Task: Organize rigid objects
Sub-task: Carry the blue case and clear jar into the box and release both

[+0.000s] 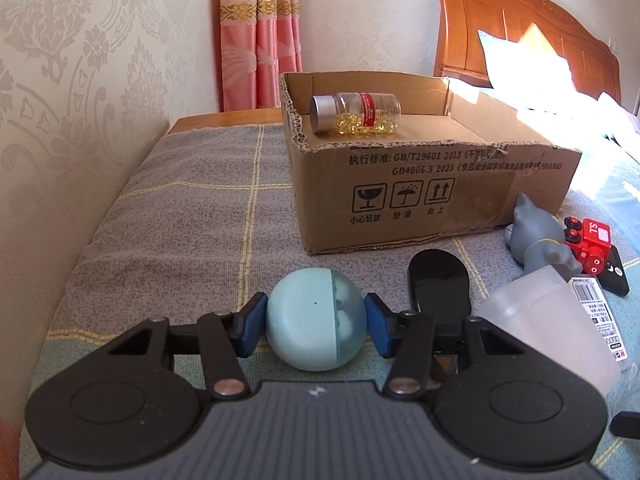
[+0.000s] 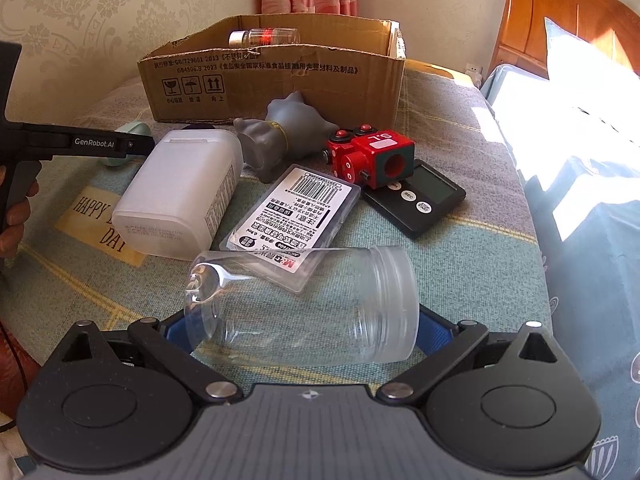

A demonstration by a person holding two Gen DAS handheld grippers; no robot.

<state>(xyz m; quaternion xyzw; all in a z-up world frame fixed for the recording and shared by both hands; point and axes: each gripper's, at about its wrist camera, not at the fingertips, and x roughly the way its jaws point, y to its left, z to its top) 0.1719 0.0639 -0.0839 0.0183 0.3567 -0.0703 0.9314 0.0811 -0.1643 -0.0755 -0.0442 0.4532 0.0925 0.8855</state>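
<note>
Blue capsule ball (image 1: pixel 316 320) clamped between left gripper (image 1: pixel 316 322) jaws, on bedspread (image 1: pixel 180 220)

A checked cloth (image 2: pixel 460 248) (grey and teal) carries a cardboard box (image 2: pixel 280 84) and timer (image 2: pixel 420 200).

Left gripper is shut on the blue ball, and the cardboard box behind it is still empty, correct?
Not quite. The left gripper is shut on the blue ball, but the cardboard box is not empty: the left wrist view shows a capsule bottle lying inside it.
</note>
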